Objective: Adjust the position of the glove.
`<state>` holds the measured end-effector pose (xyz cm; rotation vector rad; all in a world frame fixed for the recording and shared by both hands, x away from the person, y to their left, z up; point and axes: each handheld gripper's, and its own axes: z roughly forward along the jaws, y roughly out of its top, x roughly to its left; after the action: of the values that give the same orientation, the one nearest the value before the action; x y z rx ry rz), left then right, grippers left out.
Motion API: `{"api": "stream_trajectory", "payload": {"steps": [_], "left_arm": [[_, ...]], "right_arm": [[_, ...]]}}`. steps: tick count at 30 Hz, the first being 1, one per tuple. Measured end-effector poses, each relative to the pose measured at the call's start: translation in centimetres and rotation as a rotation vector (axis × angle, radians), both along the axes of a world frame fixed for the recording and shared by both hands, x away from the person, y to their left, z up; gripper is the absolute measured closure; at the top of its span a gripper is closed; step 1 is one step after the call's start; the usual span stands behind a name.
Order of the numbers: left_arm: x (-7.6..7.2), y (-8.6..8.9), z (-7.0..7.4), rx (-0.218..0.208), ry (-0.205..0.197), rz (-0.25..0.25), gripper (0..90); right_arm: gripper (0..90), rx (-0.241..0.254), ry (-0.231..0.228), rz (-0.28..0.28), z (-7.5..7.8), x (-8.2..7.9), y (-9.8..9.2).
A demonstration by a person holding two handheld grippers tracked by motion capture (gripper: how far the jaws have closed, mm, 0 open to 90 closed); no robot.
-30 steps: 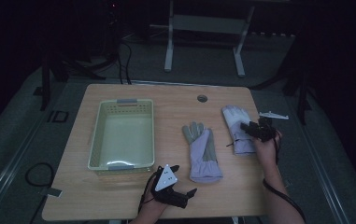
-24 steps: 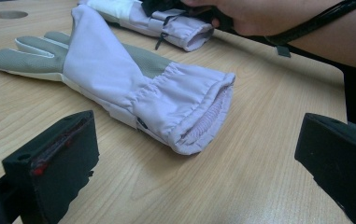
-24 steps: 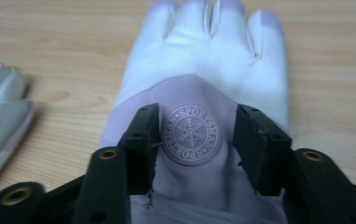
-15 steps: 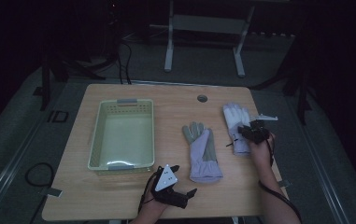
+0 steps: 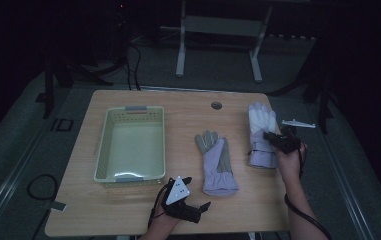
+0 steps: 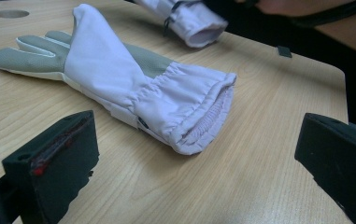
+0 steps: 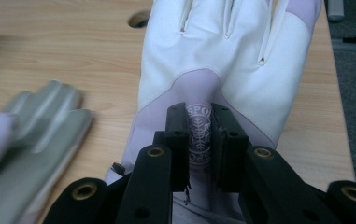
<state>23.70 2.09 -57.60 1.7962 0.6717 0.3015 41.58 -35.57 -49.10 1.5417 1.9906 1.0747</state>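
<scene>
Two pale lilac and white gloves lie on the wooden table (image 5: 128,215). The middle glove (image 5: 215,160) (image 6: 119,79) lies palm up, its grey fingers pointing away and its cuff toward my left gripper (image 5: 195,192) (image 6: 189,177). That gripper rests near the front edge, open, with nothing between its jaws. The right-hand glove (image 5: 259,127) (image 7: 222,56) lies back up, fingers pointing away. My right gripper (image 5: 270,137) (image 7: 199,126) is shut on a pinch of its back fabric at the round logo.
A pale green plastic basket (image 5: 105,150) stands at the table's left, with nothing in it. A round cable hole (image 5: 216,105) sits near the far edge. The table's right edge runs close beside the right-hand glove. Dark floor and a metal stand (image 5: 218,25) lie beyond.
My right gripper shifted slightly left over the right-hand glove and then back to the right. The left gripper and the middle glove have not moved.
</scene>
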Motion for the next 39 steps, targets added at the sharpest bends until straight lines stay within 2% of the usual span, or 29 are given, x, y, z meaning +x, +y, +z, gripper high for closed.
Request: {"api": "stream_trajectory", "payload": {"steps": [4,14,18,22,28,33,36,39], "left_arm": [[0.0,0.0,0.0,0.001,-0.001,0.002,0.0],[0.0,0.0,0.0,0.002,-0.002,0.000,0.0],[0.0,0.0,0.0,0.003,-0.003,0.001,0.0],[-0.1,-0.1,0.0,0.006,-0.007,0.003,0.0],[-0.1,-0.1,0.0,0.006,-0.005,0.004,0.0],[-0.1,-0.1,0.0,0.006,-0.007,0.004,0.0],[-0.1,-0.1,0.0,0.006,-0.006,0.004,0.0],[-0.1,-0.1,0.0,0.006,-0.006,0.003,0.0]], "right_arm": [[78.7,0.014,-0.026,-0.010,1.4,-2.2,0.1],[78.3,0.036,-0.063,0.016,4.4,-7.5,-0.4],[78.1,-0.003,-0.074,0.015,4.7,-9.4,-0.4],[77.6,0.023,-0.061,0.025,4.2,-11.0,-0.8],[77.6,-0.022,-0.026,0.026,2.6,-12.1,-0.6],[77.4,-0.055,0.016,0.019,0.7,-11.7,-0.6],[77.3,-0.053,0.035,0.008,-0.4,-11.1,-0.9],[77.2,-0.073,0.051,-0.006,-1.3,-10.3,-1.0]]}}
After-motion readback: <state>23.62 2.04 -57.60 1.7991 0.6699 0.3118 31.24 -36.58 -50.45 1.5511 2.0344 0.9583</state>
